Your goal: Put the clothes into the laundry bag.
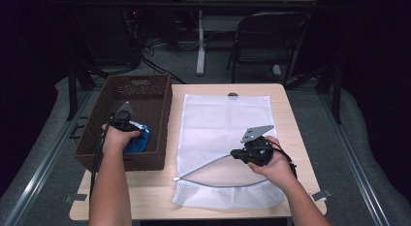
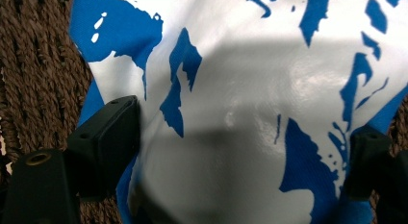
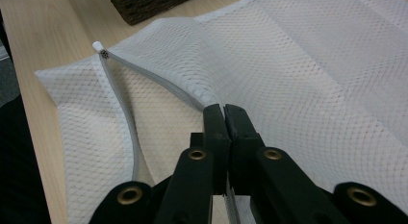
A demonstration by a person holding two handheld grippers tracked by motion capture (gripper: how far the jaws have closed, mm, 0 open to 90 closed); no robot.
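A blue and white printed cloth lies in a brown woven basket at the table's left. My left gripper points down into the basket. Its jaws stand wide on either side of the cloth, so the left gripper is open. A white mesh bag lies flat on the table. Its grey zipper is undone along the near end. My right gripper is shut on the bag's upper zipper edge and holds it a little above the table; in its own view the right gripper has its jaws pressed together.
The wooden table shows bare strips right of the bag and along the front edge. The basket's corner is just beyond the bag's open end. A folding chair and a table leg stand behind the table.
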